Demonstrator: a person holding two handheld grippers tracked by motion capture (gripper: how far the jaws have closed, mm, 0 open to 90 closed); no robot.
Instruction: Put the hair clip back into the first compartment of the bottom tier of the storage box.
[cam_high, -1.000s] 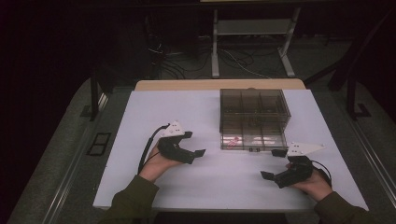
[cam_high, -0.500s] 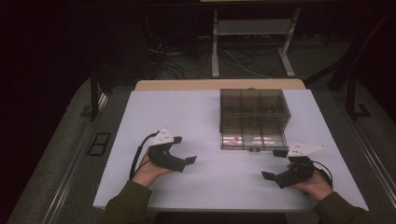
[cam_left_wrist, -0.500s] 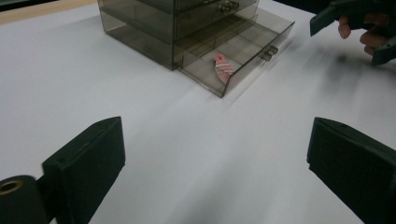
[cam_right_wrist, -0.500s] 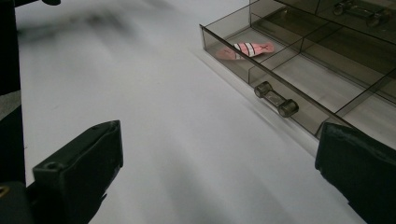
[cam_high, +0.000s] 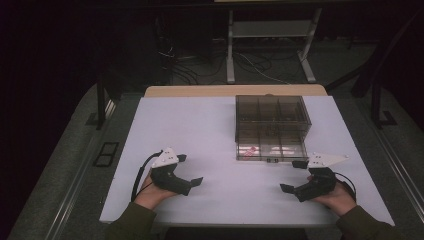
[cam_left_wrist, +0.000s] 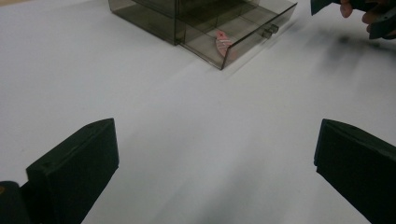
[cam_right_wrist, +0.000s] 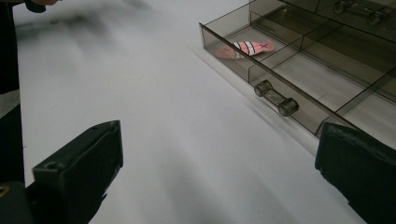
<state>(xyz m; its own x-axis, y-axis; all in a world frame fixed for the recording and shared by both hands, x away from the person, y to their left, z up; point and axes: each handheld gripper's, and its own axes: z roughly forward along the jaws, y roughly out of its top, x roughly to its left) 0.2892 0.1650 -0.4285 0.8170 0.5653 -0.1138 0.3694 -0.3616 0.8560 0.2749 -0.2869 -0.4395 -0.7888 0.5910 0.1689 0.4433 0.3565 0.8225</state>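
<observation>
White table (cam_high: 210, 130) in a dark room. Nearest edge: left gripper (cam_high: 192, 170) in left hand (cam_high: 150, 192), jaws wide apart, empty, resting low over bare tabletop. Right gripper (cam_high: 292, 176) in right hand (cam_high: 337, 197), jaws likewise spread, empty, just beside the box front. Beyond: smoked clear box (cam_high: 272, 127) with divided compartments, drawer (cam_right_wrist: 261, 70) pulled out, handle (cam_right_wrist: 276, 98) facing forward. Pink striped item (cam_right_wrist: 245, 48) lying in the drawer's end compartment. Farther back: metal stand (cam_high: 270, 30), cables on floor.

Smoky clear plastic box (cam_high: 272, 127) (glossy), matt table (cam_high: 200, 130)
</observation>
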